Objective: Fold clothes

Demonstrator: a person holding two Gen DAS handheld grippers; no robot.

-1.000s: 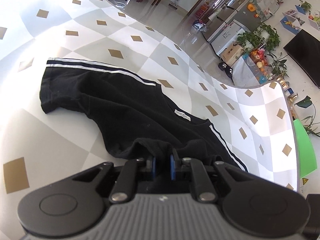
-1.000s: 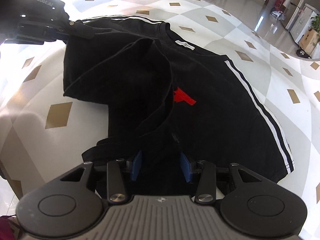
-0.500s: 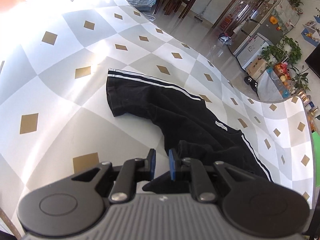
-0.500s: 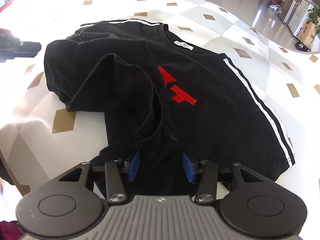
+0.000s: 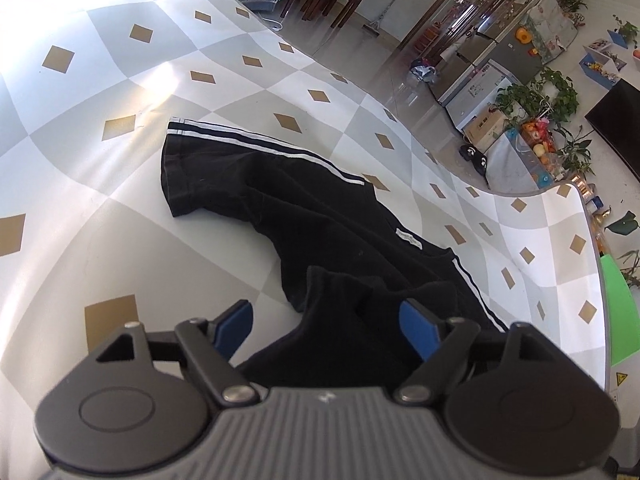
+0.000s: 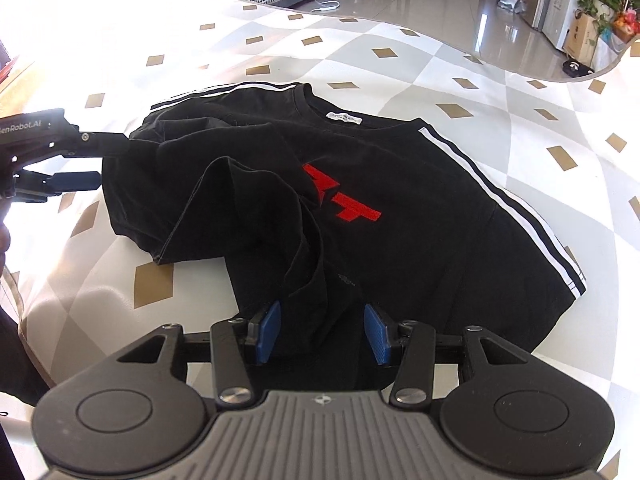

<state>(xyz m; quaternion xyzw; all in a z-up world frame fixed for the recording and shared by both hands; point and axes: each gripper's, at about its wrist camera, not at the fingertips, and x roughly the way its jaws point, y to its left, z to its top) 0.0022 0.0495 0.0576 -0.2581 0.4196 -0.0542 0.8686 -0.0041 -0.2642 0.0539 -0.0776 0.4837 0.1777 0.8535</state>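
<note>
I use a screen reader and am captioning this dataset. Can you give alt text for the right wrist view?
A black T-shirt with a red chest logo and white shoulder stripes lies rumpled on a checked tablecloth. The right gripper is open over its near hem; the left gripper, also open, is at the shirt's left side.

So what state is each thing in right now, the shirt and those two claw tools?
black T-shirt: front up on the table, left side folded over and bunched
left gripper: open, fabric between its fingers
right gripper: open, fabric between its fingers
</note>
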